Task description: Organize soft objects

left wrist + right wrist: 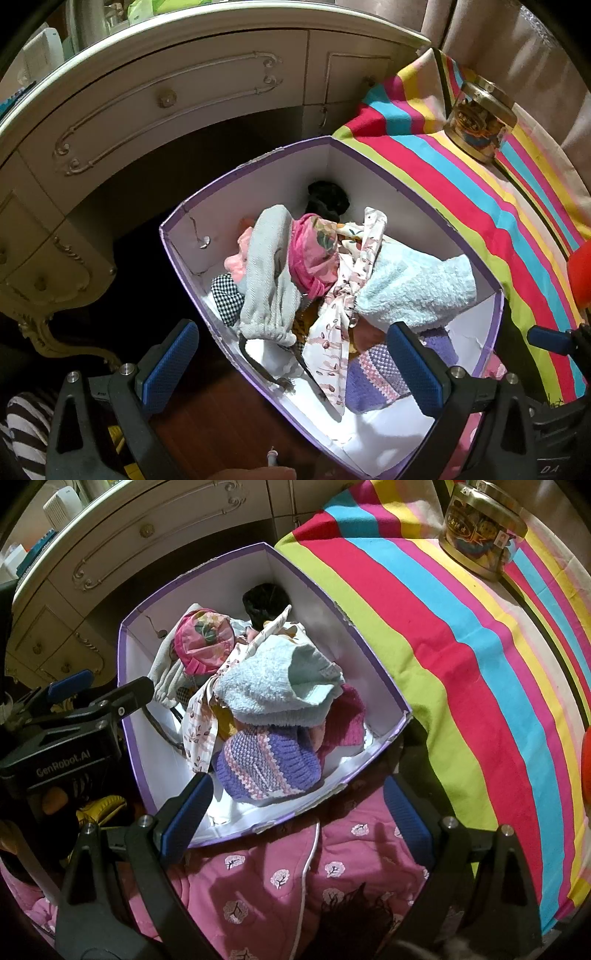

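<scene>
**A:** Centre frame, both views: a purple-edged box holds the soft things — a pale blue towel, a grey cloth, a pink floral cloth, a purple knit piece.

**B:** And the claws?

**A:** The left gripper is spread wide above the box's near end, nothing between its blue pads. The right gripper, likewise wide and empty, hangs over the box's lower rim and a pink quilt.

**B:** Upper right?

**A:** A tin on the striped cloth.
</scene>
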Demonstrator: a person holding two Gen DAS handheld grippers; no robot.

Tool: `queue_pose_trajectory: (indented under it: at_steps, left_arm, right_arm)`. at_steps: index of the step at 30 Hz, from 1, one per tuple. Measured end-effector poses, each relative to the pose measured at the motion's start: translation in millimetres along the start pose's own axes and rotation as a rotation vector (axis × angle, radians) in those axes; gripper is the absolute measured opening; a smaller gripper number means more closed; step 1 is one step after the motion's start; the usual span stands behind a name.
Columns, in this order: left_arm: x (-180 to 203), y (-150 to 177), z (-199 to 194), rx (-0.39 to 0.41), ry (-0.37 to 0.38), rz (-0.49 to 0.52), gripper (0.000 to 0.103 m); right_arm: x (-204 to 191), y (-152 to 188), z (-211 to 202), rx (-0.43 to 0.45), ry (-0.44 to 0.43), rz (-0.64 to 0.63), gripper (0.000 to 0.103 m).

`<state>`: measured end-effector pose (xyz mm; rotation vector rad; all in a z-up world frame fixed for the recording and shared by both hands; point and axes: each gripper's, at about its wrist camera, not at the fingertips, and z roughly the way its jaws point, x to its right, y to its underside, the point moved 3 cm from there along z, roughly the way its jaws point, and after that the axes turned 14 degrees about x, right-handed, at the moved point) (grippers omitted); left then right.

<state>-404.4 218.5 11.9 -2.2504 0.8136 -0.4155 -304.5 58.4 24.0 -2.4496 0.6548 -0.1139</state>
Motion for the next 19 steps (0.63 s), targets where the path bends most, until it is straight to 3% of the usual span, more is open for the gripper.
queue_pose_trajectory:
  at_steps: [19]
  left_arm:
    - [-2.8, 2.6, 5.7, -0.006, -0.016, -0.024, 0.103]
  right_arm:
    - [2.0, 1.4, 1.1, -0.012, -0.004, 0.003, 0.095]
